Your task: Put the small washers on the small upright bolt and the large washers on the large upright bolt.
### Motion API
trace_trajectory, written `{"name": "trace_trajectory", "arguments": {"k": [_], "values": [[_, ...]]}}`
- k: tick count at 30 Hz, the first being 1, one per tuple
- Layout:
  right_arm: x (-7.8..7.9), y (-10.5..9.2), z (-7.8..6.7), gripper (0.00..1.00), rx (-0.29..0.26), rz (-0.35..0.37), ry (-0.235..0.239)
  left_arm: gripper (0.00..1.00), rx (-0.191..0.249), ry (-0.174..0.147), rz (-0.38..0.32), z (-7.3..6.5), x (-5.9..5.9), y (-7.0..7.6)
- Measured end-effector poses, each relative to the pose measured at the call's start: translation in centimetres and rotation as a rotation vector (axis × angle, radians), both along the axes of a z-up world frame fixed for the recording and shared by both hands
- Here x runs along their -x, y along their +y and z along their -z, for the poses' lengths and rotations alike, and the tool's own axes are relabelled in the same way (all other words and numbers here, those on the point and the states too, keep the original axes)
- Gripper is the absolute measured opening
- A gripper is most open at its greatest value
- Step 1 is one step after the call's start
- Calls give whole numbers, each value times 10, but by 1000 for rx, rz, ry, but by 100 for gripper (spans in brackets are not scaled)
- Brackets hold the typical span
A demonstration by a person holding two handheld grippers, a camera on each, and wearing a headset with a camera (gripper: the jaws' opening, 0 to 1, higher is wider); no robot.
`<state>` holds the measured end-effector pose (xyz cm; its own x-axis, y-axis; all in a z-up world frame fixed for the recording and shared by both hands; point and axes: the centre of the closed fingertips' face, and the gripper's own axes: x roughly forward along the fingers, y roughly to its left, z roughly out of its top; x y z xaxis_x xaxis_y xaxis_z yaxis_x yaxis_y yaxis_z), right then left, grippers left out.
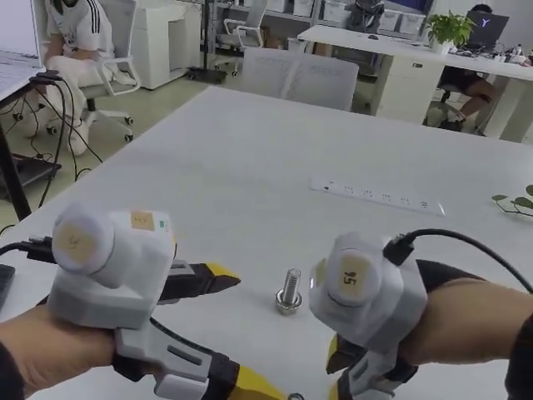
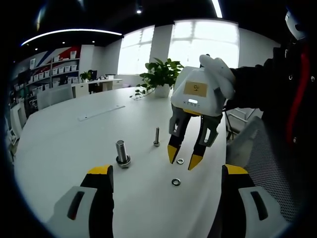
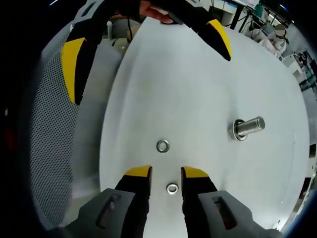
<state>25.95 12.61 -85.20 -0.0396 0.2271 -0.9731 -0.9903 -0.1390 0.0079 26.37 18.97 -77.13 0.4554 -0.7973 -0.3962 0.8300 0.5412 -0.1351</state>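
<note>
At least two pieces yet to place: the right gripper (image 3: 166, 174), jaws open, straddles a washer (image 3: 172, 188) on the table (image 3: 198, 84), a second washer (image 3: 162, 146) loose nearby, the left gripper (image 2: 166, 171) gaping empty.

white table (image 1: 250, 167), large bolt (image 2: 122, 153), small bolt (image 2: 157, 137), two washers (image 2: 176, 182)

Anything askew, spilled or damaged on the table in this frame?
Nothing stands out. The large bolt and the small bolt both stand upright on the table. One washer lies flat between the open jaws of the right gripper, and a second washer lies flat just beyond them.
</note>
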Motion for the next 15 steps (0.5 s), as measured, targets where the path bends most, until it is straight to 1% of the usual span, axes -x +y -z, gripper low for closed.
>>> {"name": "trace_trajectory", "arguments": {"k": [4, 8, 15], "values": [[4, 10, 5, 25, -1, -25, 6, 90, 0, -2, -6, 0, 2, 2], [8, 15, 10, 24, 3, -46, 10, 90, 2, -4, -10, -1, 2, 3], [8, 20, 17, 23, 12, -59, 12, 90, 7, -8, -21, -1, 3, 5]]}}
